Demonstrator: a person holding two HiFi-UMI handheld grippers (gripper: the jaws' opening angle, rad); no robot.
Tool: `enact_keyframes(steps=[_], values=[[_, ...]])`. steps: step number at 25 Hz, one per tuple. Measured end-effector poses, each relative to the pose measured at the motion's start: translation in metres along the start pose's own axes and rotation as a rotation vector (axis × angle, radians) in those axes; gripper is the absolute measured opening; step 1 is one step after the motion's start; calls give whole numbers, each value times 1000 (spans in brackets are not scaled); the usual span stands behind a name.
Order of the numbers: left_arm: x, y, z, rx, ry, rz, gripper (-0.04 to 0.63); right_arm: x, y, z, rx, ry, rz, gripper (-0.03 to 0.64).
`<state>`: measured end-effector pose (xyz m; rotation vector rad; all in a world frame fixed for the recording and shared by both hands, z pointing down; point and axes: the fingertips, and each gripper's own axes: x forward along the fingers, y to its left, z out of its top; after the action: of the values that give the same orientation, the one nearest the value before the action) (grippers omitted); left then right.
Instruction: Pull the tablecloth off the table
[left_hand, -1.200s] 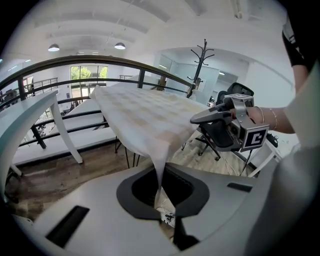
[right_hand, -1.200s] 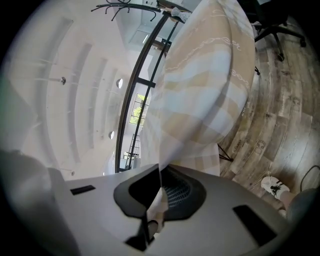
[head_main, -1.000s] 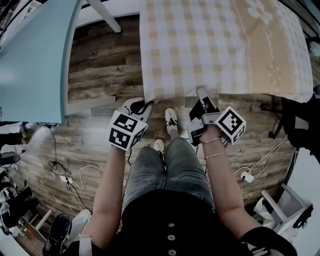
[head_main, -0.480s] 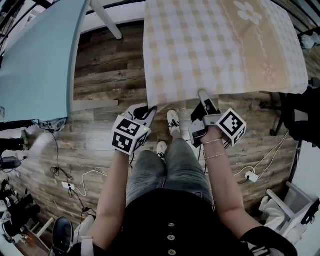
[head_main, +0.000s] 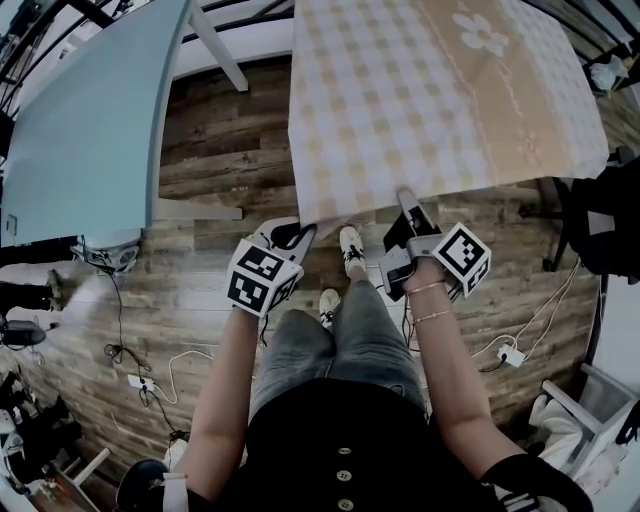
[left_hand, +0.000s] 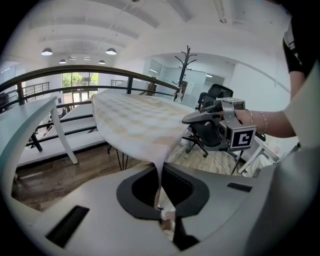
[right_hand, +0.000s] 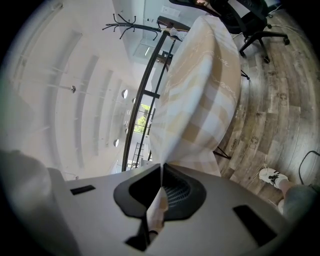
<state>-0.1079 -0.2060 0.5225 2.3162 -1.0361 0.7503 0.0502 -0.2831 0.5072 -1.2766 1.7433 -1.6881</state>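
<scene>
Both pinches are on: the left gripper (head_main: 300, 232) and the right gripper (head_main: 408, 200) are each clamped tight on the near hem of the checked tablecloth (head_main: 430, 100) (fabric funnels into both), which lies spread over the table (left_hand: 120, 159). This looks like the pull stage, and next it needs an even backward draw, both hands together.

My black buttoned top (head_main: 345, 445), grey jeans (head_main: 345, 335), white sneakers (head_main: 350, 247), two bracelets (head_main: 428, 300); my left gripper (head_main: 300, 232) and right gripper (head_main: 408, 202) carry black-and-white marker cubes.
</scene>
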Motion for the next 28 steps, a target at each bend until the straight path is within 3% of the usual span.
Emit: enact_keyframes(steps=[7,13,28], values=[[-21,-12,-5,-28,-21,6,18,-21,10,-12,-13,-15,-3,27],[-47,-16,-58,-51,-29,30,18,-45,-4,-65,-9,-36,16,28],[-60,-32,-51,-75,7,-4,18,-64,7,-63,-9,-27,1,28]])
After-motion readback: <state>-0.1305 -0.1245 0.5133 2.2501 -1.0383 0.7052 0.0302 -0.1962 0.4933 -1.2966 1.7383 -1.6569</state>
